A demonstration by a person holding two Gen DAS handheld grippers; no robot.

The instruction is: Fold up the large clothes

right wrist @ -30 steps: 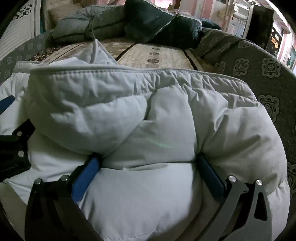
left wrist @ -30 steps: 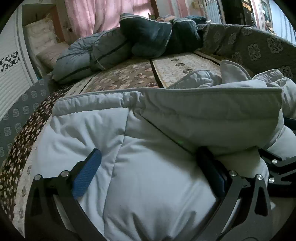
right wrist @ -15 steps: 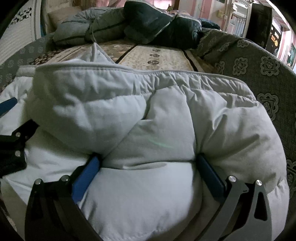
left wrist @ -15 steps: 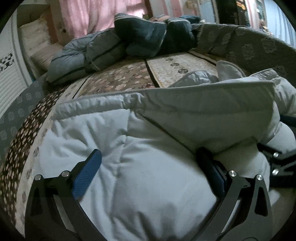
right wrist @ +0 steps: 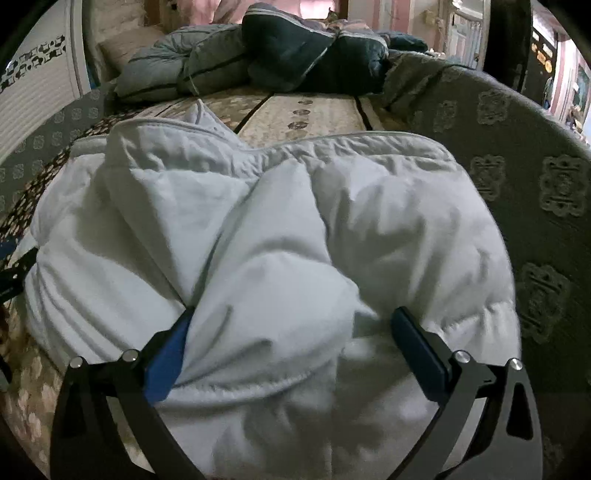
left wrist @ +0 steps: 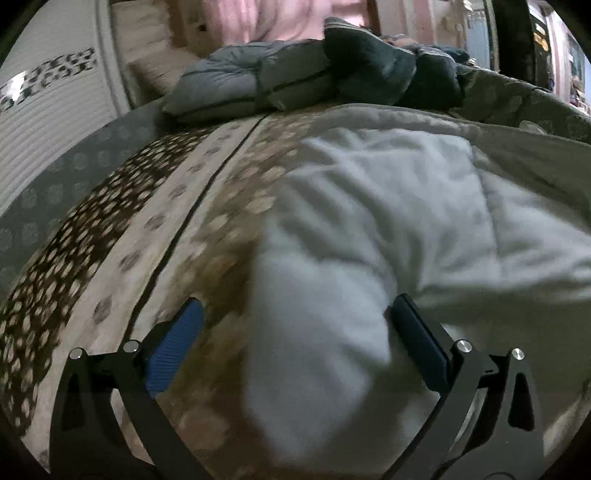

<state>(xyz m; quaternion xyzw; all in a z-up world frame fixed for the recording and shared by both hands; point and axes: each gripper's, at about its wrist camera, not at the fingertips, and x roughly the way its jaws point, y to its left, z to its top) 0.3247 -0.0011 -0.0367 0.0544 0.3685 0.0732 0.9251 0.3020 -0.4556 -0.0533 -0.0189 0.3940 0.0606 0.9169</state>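
Note:
A white padded jacket point(left wrist: 388, 206) lies bunched on the patterned bed cover point(left wrist: 110, 240), filling the right half of the blurred left wrist view. One rounded end of it reaches in between the fingers of my left gripper point(left wrist: 293, 325), which stands open, with the left finger over bare cover. In the right wrist view the jacket point(right wrist: 295, 221) is folded over on itself, its hemmed edge running across the far side. My right gripper point(right wrist: 291, 332) is open, and the jacket's thick bulk bulges up between its widely spread fingers.
Grey-blue and dark padded jackets point(right wrist: 295, 55) are heaped at the far end of the bed. A grey patterned padded side point(right wrist: 535, 184) curves along the right. A white ribbed panel point(left wrist: 44, 110) stands on the left, with a pink curtain point(left wrist: 288, 18) behind.
The left gripper has swung left, off the jacket's middle to its end, so bed cover now shows. The raised top fold has sagged in the middle in the right view.

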